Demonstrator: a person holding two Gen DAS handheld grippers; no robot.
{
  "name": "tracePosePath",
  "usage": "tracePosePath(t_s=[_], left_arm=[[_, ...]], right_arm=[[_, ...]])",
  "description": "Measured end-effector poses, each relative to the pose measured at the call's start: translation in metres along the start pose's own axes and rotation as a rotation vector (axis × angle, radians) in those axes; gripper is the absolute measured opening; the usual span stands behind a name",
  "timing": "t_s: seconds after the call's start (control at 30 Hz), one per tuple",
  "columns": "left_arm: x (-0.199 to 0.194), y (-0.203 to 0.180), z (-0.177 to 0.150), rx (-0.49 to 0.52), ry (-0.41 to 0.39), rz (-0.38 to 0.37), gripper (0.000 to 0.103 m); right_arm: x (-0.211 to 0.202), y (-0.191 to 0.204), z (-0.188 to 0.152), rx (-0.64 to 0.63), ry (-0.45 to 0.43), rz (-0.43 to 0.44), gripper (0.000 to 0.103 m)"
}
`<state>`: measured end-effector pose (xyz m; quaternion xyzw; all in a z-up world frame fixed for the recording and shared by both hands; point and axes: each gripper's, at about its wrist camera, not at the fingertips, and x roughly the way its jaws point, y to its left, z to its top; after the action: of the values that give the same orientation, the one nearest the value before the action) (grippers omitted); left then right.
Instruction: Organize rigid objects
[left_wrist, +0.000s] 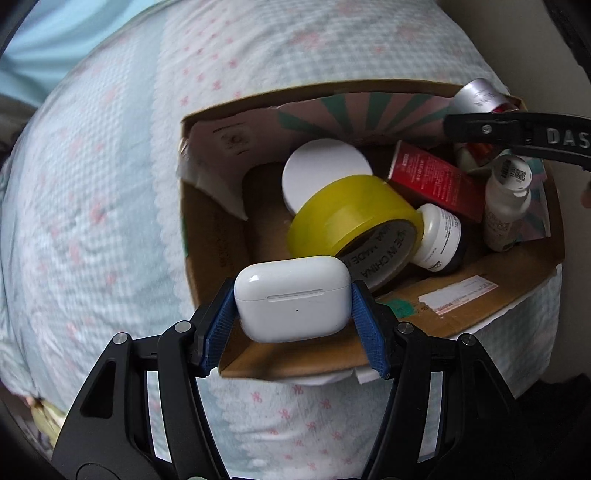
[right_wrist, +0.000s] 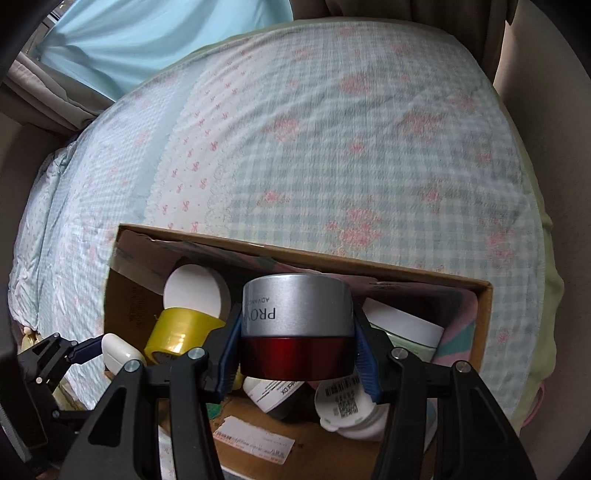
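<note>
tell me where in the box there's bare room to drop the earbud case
Bare cardboard floor shows at the box's left, between the left wall and the yellow tape roll. The right side is crowded: red carton, white bottle, small jar. The left gripper holds the earbud case.

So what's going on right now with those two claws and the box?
Left claw shut on white earbud case, at box's near edge. Right claw shut on silver-and-red jar, above cardboard box. Yellow tape roll and bottles crowd the box floor.

A glossy white plastic case, glossy yellow tape, a matt cardboard box and a brushed-metal-look jar are seen on woven bedcloth.
</note>
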<state>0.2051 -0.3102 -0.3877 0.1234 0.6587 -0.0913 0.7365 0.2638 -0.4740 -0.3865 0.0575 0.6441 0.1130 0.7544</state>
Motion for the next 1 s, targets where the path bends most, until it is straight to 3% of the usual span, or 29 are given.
tracePosePath(t_s=[0.03, 0.07, 0.1, 0.13, 0.23, 0.57, 1.0], left_arm=[[0.001, -0.002, 0.001, 0.013, -0.007, 0.016, 0.068], [0.001, -0.003, 0.001, 0.023, -0.013, 0.031, 0.094], [0.0, -0.003, 0.002, 0.03, -0.023, 0.039, 0.103], [-0.003, -0.004, 0.001, 0.033, -0.039, 0.034, 0.103], [-0.006, -0.001, 0.002, 0.032, -0.045, 0.033, 0.103], [-0.026, 0.013, -0.002, 0.005, -0.063, 0.012, 0.103], [-0.076, 0.046, -0.017, 0.006, -0.156, -0.052, 0.103]], right_arm=[[0.003, 0.0, 0.001, 0.002, 0.008, -0.003, 0.05], [0.005, 0.0, 0.001, 0.006, 0.016, -0.007, 0.05], [0.007, -0.001, 0.0, 0.021, 0.029, -0.009, 0.055], [0.008, -0.002, 0.0, 0.032, 0.033, -0.01, 0.07], [0.002, -0.002, 0.0, 0.052, 0.002, -0.008, 0.097], [-0.018, 0.005, -0.008, 0.099, -0.02, -0.011, 0.097], [-0.067, 0.043, -0.03, 0.167, -0.084, -0.066, 0.097]])
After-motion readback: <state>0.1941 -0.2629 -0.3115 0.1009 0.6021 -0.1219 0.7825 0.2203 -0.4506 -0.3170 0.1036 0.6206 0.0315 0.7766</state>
